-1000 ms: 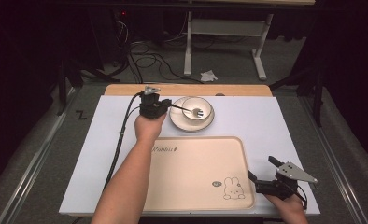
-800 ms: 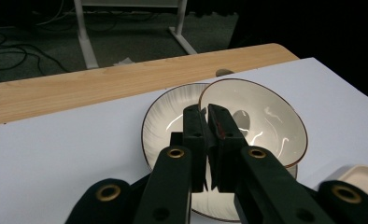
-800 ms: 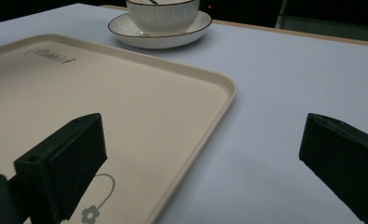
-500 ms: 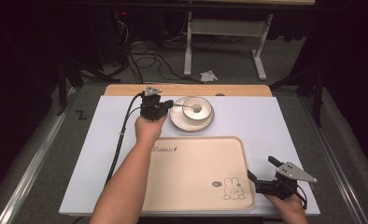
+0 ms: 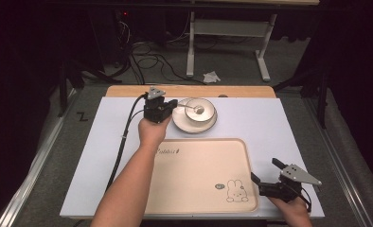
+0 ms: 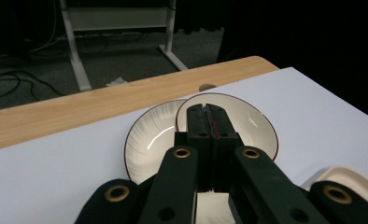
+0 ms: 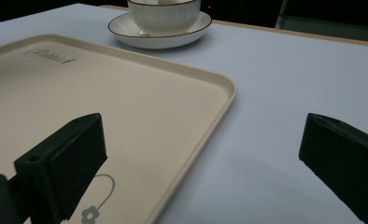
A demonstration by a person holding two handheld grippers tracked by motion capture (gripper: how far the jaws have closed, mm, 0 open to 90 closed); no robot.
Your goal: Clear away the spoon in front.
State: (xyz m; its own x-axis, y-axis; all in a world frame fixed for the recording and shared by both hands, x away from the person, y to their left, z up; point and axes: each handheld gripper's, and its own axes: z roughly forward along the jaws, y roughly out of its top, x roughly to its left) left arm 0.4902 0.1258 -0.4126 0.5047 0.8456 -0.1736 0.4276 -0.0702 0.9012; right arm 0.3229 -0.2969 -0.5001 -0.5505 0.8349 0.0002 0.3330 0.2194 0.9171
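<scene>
The left gripper [image 5: 171, 105] is clenched on the handle of a spoon [image 5: 194, 108], whose length runs from the jaws rightward into a white ribbed bowl [image 5: 199, 113]. The bowl sits on a dark-rimmed saucer [image 5: 181, 124] at the far side of the white table [image 5: 279, 127], just beyond a cream tray [image 5: 194, 175]. The right gripper [image 5: 265, 182], jaws spread wide and empty, rests at the tray's near right corner, well apart from the bowl.
</scene>
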